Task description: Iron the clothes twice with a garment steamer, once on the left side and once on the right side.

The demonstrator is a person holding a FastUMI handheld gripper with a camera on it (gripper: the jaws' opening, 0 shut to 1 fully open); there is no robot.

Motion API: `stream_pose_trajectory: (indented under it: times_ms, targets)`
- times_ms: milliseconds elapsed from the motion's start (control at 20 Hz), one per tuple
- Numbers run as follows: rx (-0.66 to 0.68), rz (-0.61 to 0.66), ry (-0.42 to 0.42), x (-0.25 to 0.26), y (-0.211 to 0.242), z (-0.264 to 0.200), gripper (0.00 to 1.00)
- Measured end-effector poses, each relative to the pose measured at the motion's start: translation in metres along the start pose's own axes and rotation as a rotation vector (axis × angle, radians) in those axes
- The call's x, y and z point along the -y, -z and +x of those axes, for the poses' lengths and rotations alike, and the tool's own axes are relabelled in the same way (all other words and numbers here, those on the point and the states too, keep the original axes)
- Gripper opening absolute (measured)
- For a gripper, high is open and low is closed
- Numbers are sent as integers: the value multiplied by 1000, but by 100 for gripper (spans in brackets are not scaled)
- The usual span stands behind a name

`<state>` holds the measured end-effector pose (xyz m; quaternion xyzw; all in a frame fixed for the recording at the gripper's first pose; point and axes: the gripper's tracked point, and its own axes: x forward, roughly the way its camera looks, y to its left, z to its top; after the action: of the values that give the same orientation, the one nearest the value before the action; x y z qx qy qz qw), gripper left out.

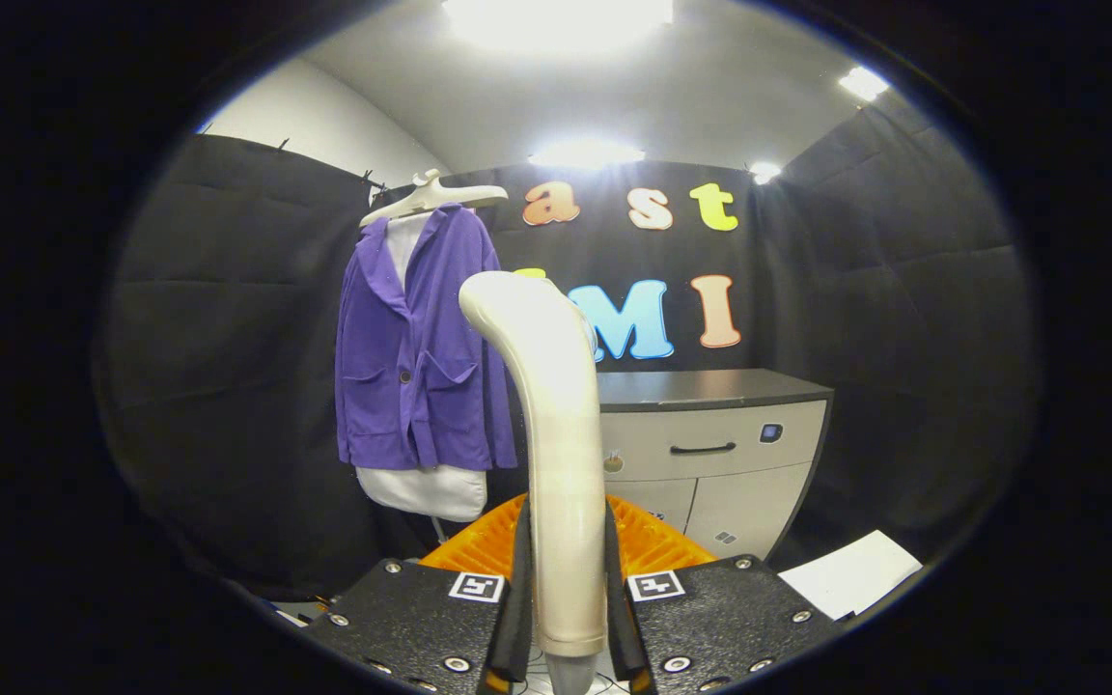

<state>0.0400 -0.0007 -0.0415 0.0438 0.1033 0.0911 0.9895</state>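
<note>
I have the tongs (566, 589) clamped on the garment steamer (556, 434), both fingers pressing its handle. The steamer is cream-white and glossy, standing upright between the fingers, its neck curving toward the jacket (421, 357). The jacket is purple with two front pockets, hanging on a white hanger (432, 196) beyond the steamer. An orange basket (653, 541) sits just ahead of the fingers, a grey cabinet (710, 444) beyond it.

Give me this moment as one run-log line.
tongs: shut on cream plastic steamer handle | purple jacket: hanging on white hanger, beyond steamer, apart | ironing: not yet started
</note>
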Motion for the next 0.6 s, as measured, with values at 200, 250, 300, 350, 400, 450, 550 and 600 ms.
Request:
stream_pose_trajectory:
  times_ms: [200, 250, 300, 350, 400, 450, 550, 600]
  targets:
    - [34, 29, 32, 16, -16, -12, 33]
    - [37, 37, 35, 19, -20, -15, 33]
    - [43, 43, 38, 20, -22, -17, 32]
    - [46, 43, 43, 22, -24, -18, 33]
    - [47, 46, 45, 23, -25, -18, 32]
    - [50, 47, 46, 24, -27, -18, 32]
    - [58, 47, 52, 27, -31, -19, 32]
    - [63, 48, 56, 28, -32, -20, 32]
